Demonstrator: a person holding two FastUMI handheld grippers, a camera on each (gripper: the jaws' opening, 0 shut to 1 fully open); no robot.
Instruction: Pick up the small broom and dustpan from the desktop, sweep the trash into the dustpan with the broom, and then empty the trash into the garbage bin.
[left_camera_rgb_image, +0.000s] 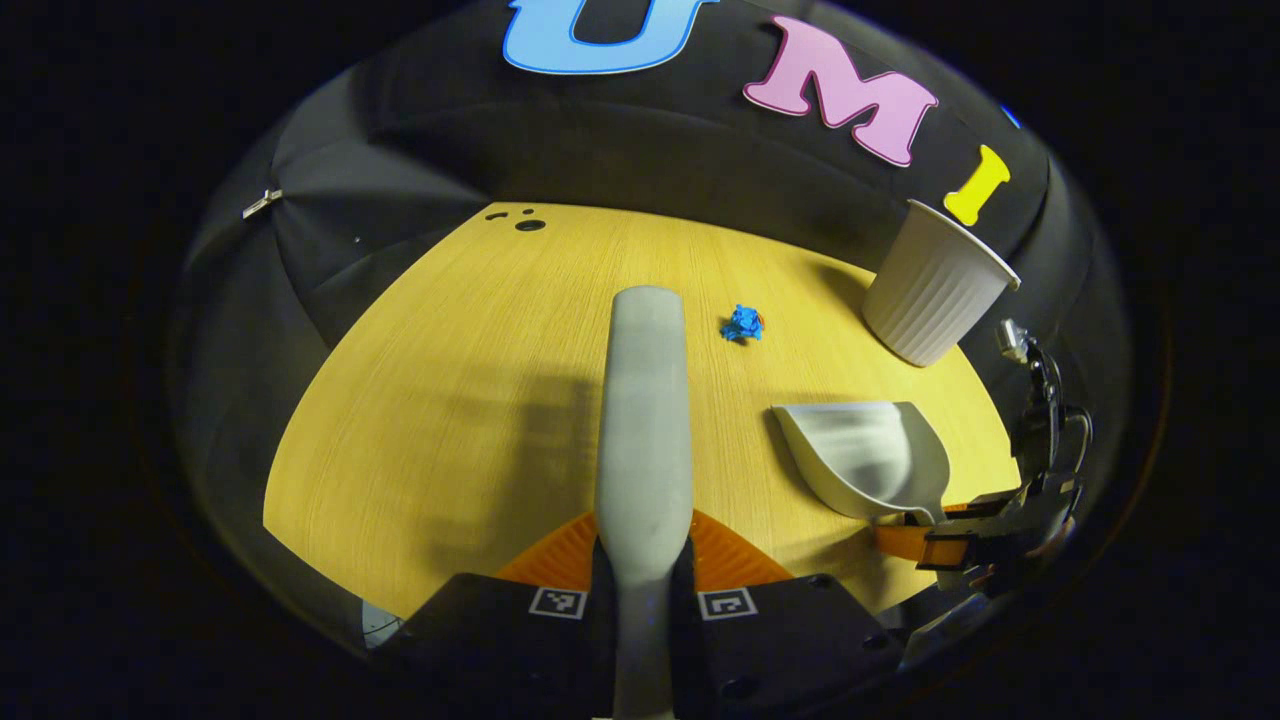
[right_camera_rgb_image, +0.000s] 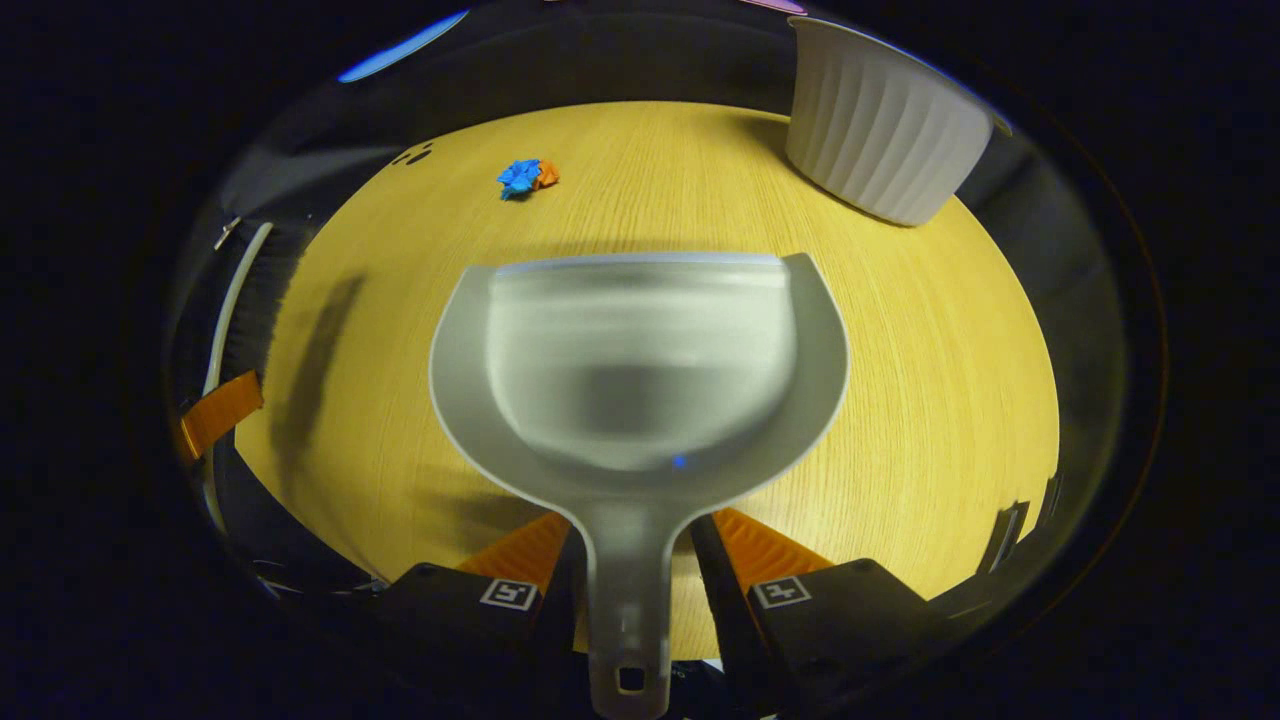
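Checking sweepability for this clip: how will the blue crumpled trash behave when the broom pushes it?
The crumpled trash looks like a small wad of paper, so it is probably very light and may skid or tumble on the smooth wooden desktop. Its irregular shape makes steady rolling unlikely, though a quick stroke might flick it aside.

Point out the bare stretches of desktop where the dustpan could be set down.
Bare desktop runs left of the broom, out to the table's edge. Another free patch lies right of the dustpan, below the garbage bin. It is tighter near the blue trash.
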